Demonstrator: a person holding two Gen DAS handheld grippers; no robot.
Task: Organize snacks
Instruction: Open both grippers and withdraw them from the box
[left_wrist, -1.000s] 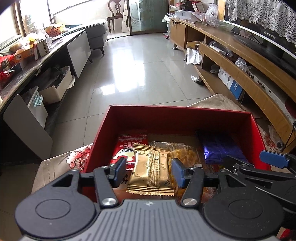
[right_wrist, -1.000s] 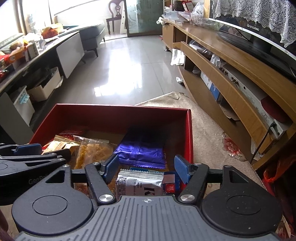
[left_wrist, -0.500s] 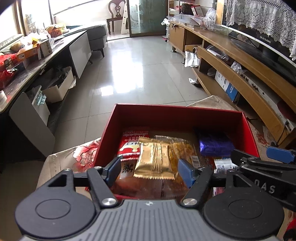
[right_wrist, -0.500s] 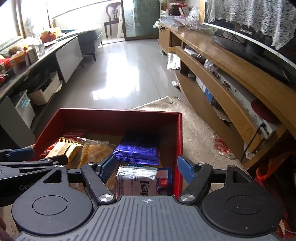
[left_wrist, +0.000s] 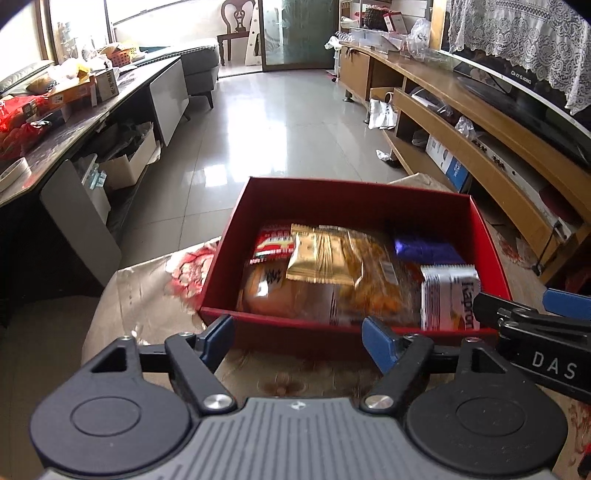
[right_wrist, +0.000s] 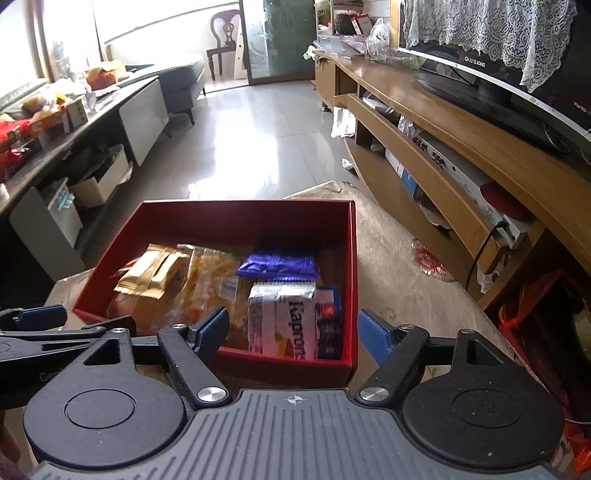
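A red box (left_wrist: 354, 199) (right_wrist: 236, 212) stands on a small cloth-covered table and holds snack packets: a gold packet (left_wrist: 321, 258) (right_wrist: 151, 273), a red packet (left_wrist: 275, 243), a purple packet (left_wrist: 424, 249) (right_wrist: 280, 264), a silver packet (left_wrist: 448, 295) (right_wrist: 282, 321) and an orange bag (right_wrist: 210, 277). My left gripper (left_wrist: 299, 336) is open and empty, just in front of the box's near wall. My right gripper (right_wrist: 293, 330) is open and empty over the box's near right corner.
The floral tablecloth (left_wrist: 147, 295) drops off at the left. A wooden TV cabinet (right_wrist: 461, 147) runs along the right. A dark counter (left_wrist: 74, 122) with clutter runs along the left. Shiny tiled floor (left_wrist: 266, 122) lies beyond the box.
Both grippers have pulled back out of the box toward me and stayed open. The gold and silver packets they hovered over lie in the box.
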